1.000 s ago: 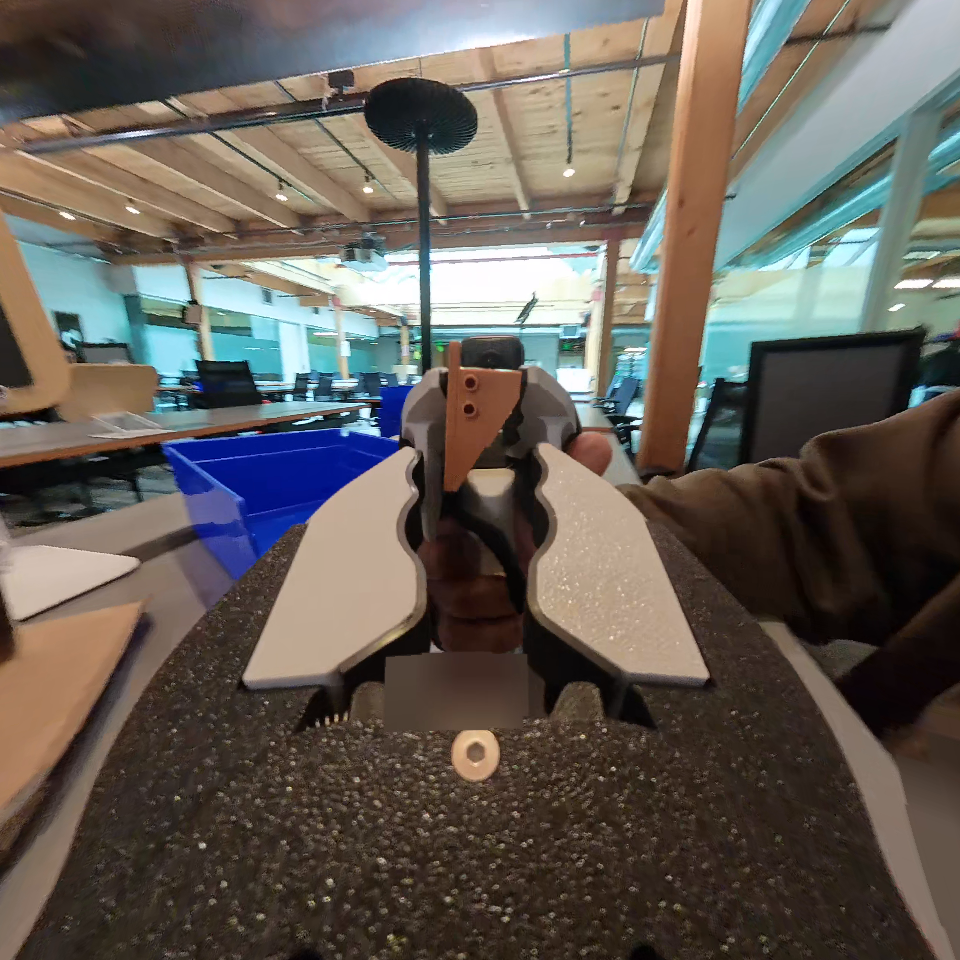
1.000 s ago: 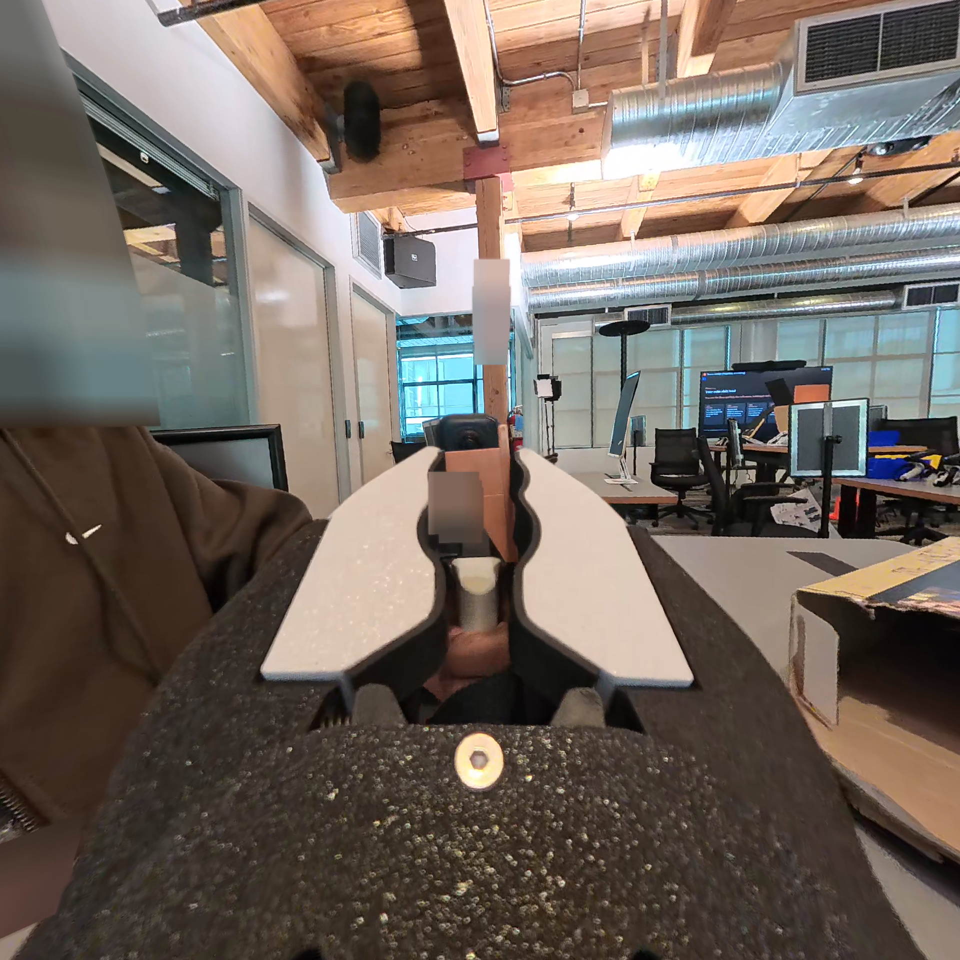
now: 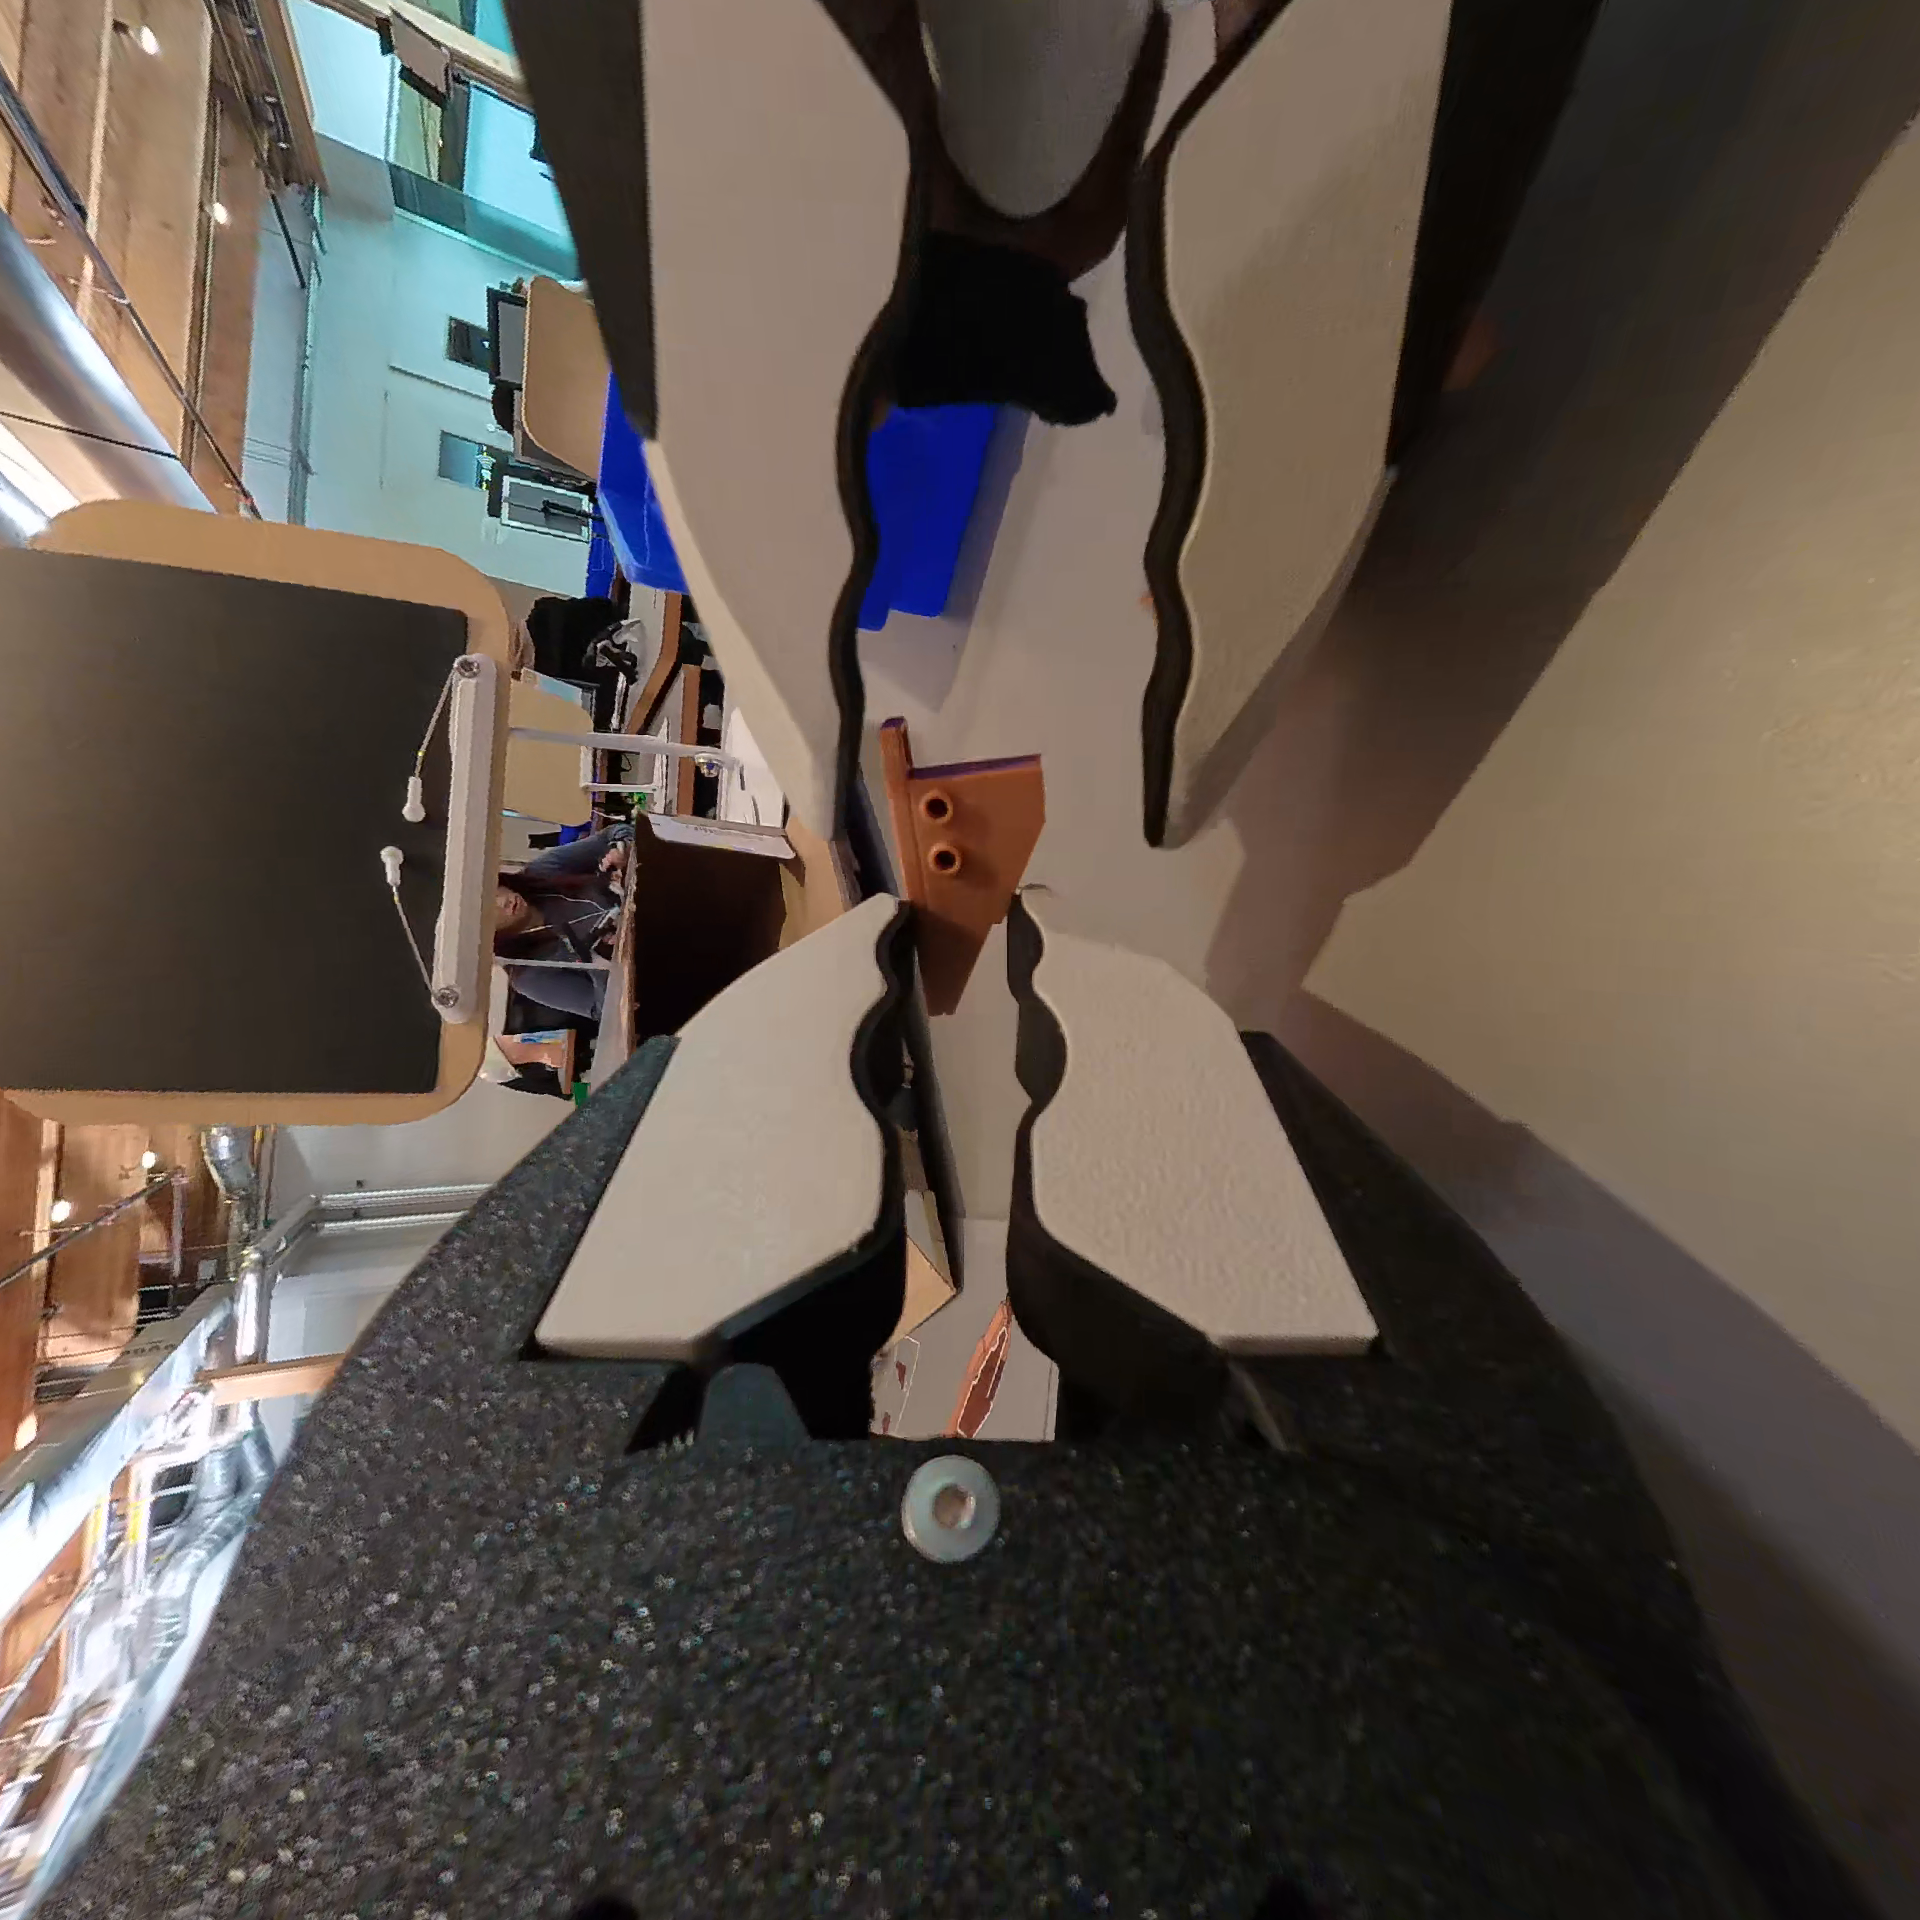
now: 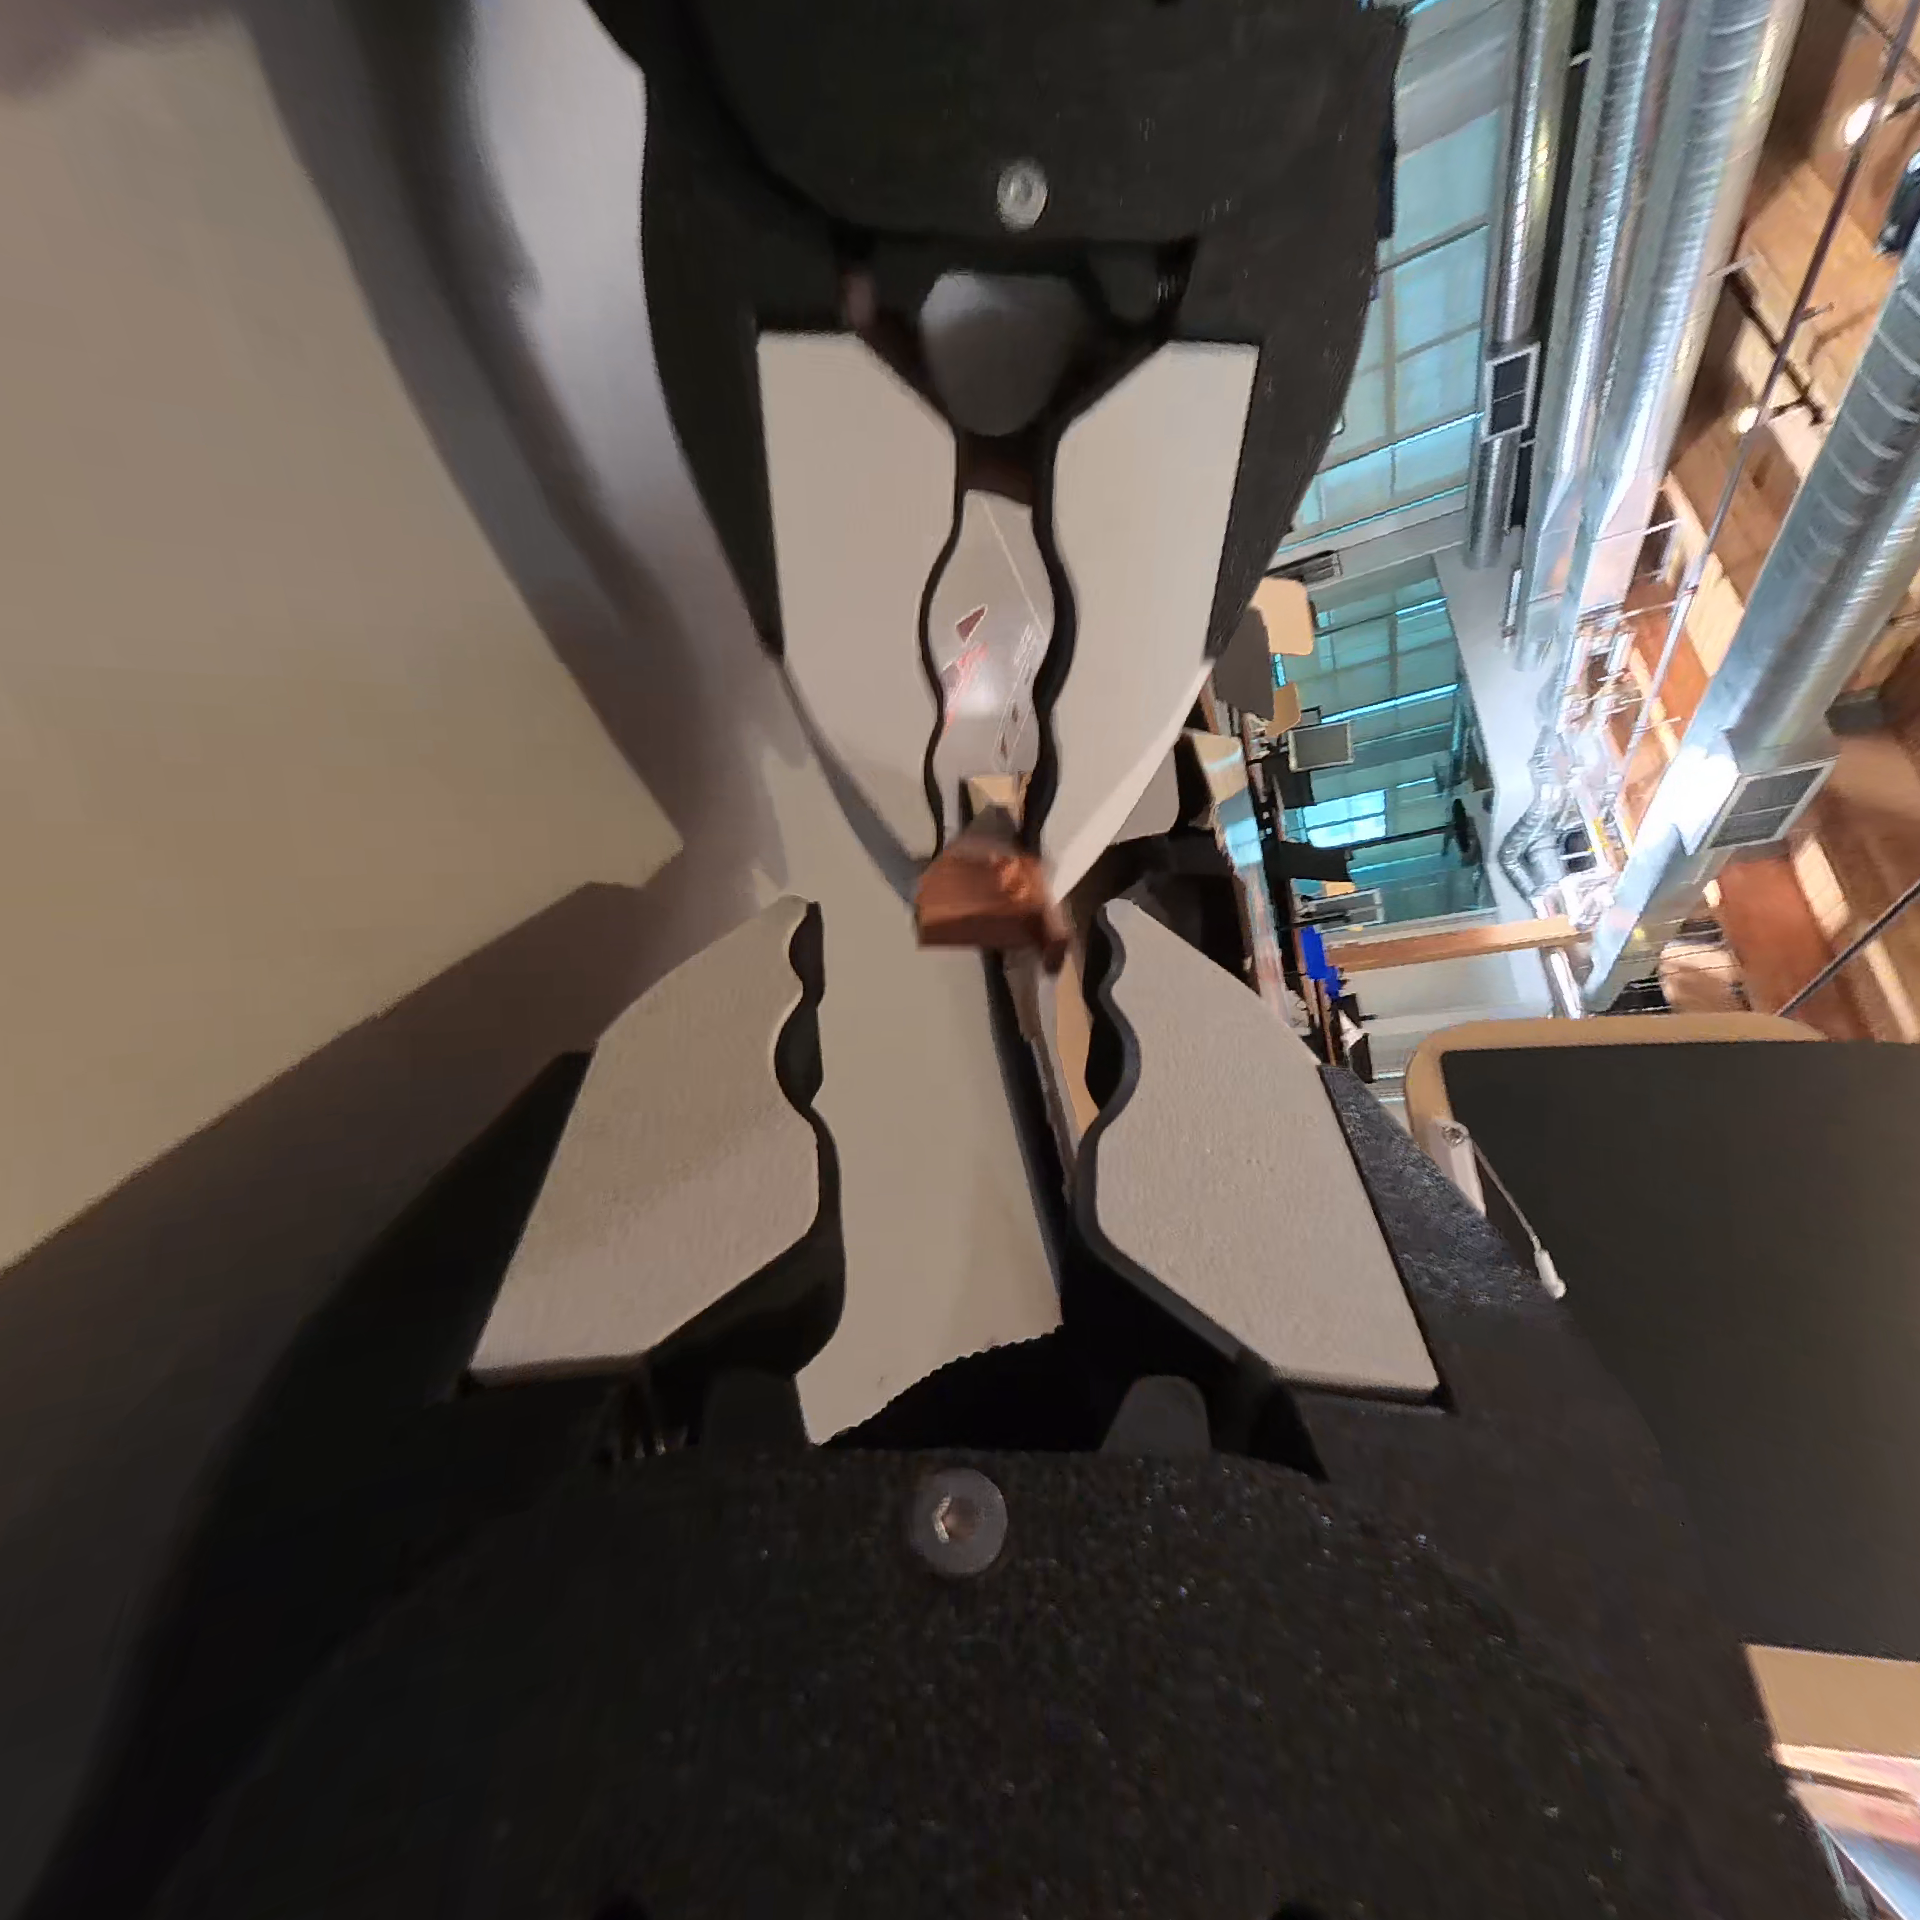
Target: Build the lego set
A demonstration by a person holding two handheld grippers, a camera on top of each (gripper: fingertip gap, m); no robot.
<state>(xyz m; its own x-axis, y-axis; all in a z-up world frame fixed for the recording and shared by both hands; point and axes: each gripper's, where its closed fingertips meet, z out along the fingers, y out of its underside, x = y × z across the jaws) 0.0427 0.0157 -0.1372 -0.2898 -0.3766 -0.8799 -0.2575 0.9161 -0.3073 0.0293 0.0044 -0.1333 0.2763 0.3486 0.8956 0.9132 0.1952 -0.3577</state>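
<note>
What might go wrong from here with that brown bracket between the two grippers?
1. The left gripper pinches the brown bracket only at its jaw tips, on the tapered end, so it may pivot or slip out.
2. The right gripper has open jaws close beside the bracket; a sideways move might knock it loose.

Both wrist views are rolled a quarter turn, so the office stands on its side; each looks along its own fingers, tip to tip with the other gripper, very near. The left view faces the right gripper [image 3: 997, 810], with the room at its left edge and a pale surface [image 3: 1662, 727] on the right; the right view faces the left gripper [image 4: 992, 821], room on the right. Both share the brown bracket [image 3: 961, 842] between the tips.
</note>
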